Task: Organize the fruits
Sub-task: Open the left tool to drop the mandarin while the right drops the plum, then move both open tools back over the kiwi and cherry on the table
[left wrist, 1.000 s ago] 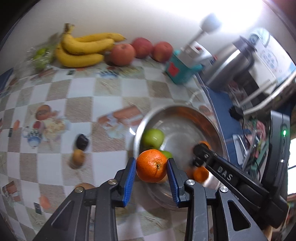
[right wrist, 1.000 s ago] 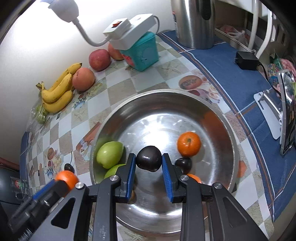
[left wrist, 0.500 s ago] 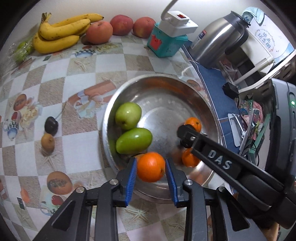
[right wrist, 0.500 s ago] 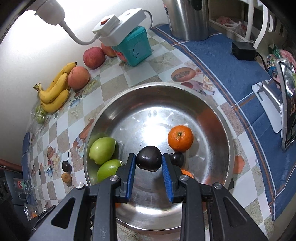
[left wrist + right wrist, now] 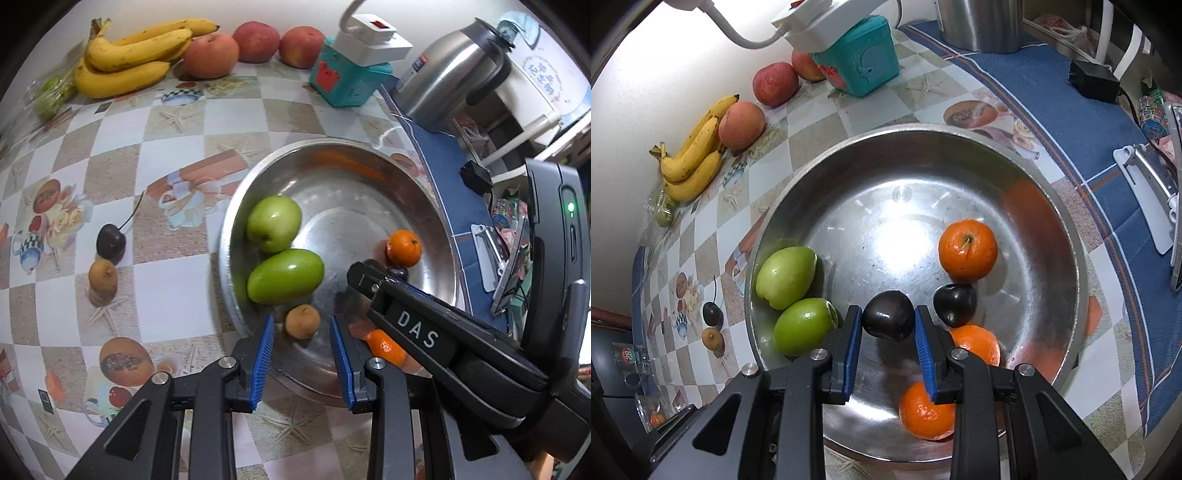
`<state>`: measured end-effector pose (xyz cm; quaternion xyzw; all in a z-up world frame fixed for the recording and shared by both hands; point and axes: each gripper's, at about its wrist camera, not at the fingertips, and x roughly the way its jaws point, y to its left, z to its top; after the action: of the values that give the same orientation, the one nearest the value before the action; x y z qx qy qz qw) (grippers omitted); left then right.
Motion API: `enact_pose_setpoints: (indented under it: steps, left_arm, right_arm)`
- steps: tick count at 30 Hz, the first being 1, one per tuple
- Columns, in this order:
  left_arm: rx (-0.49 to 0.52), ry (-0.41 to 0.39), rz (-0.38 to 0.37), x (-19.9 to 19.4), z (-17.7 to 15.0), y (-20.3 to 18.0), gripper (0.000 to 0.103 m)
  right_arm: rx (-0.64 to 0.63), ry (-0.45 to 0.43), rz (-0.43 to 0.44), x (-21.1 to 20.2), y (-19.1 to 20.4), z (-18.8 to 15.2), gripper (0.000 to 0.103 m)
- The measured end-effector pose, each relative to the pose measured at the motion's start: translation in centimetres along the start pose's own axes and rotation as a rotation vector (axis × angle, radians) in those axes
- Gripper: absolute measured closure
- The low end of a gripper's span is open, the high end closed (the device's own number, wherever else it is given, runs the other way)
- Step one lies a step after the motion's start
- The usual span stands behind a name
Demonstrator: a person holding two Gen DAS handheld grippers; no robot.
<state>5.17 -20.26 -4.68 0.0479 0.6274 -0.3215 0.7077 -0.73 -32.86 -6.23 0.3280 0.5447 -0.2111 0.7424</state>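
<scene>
L gripper (image 5: 302, 360) jaws spread, nothing held, brown fruit (image 5: 302, 321) just ahead in bowl (image 5: 236, 221). R gripper (image 5: 888, 345) jaws pinching dark plum (image 5: 888, 319) over bowl.

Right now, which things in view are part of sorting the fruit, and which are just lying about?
Part of the job: metal bowl, dark plum in the right gripper, oranges, green fruits, bananas, apples.

Lying about: kettle, teal box, power strip.

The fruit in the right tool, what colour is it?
Very dark purple, almost black; the right wrist view shows it best.
</scene>
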Motion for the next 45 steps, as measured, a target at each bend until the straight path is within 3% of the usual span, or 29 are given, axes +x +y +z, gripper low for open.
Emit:
enact_pose_setpoints:
  steps: [13,19,24,32,45]
  left_arm:
    - [-0.026,-0.007,0.040,-0.2,0.2,1.3,0.068]
    - [-0.034,-0.012,0.038,-0.4,0.2,1.5,0.068]
    - [-0.052,-0.022,0.032,-0.8,0.5,2.1,0.068]
    - [-0.143,-0.049,0.030,-1.8,0.9,5.2,0.068]
    - [-0.278,-0.124,0.087,-4.2,1.3,10.4,0.068]
  right_arm:
    - [0.012,0.019,-0.005,0.5,-0.2,0.0,0.073]
    - [0.013,0.008,-0.011,-0.1,-0.2,0.2,0.064]
    - [0.012,-0.014,-0.011,-0.8,-0.1,0.3,0.064]
    - [0.003,-0.035,-0.008,-1.3,0.2,0.5,0.064]
    - [-0.059,-0.065,-0.003,-2.3,2.5,0.0,0.064]
